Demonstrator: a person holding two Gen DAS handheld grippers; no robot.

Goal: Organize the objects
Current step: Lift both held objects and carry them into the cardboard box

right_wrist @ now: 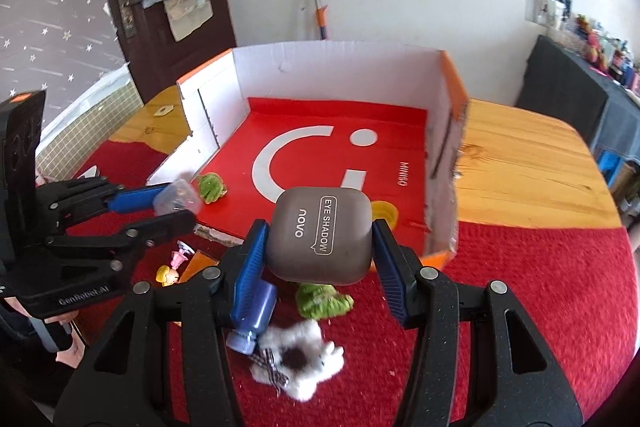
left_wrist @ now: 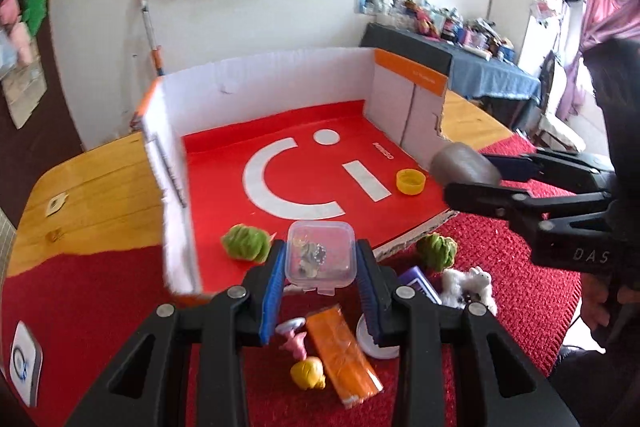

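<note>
My left gripper (left_wrist: 320, 267) is shut on a small clear plastic box (left_wrist: 321, 254) with trinkets inside, held above the open front edge of the red-floored cardboard box (left_wrist: 288, 183). My right gripper (right_wrist: 320, 239) is shut on a grey-brown eye shadow case (right_wrist: 320, 233), lifted over the box's near edge. Each gripper shows in the other's view, the left gripper (right_wrist: 176, 203) with its clear box (right_wrist: 178, 201), the right gripper (left_wrist: 468, 175) with the case (left_wrist: 464, 167). A yellow cap (left_wrist: 411, 181) and a green fuzzy ball (left_wrist: 246, 243) lie inside the box.
On the red mat (left_wrist: 500, 267) lie a second green fuzzy ball (left_wrist: 437, 250), a white plush toy (right_wrist: 300, 359), a blue bottle (right_wrist: 256, 319), an orange packet (left_wrist: 342, 355), a yellow figure (left_wrist: 308, 373), a pink toy (left_wrist: 294, 337) and a white lid (left_wrist: 374, 341). White cardboard walls (left_wrist: 172, 187) fence three sides.
</note>
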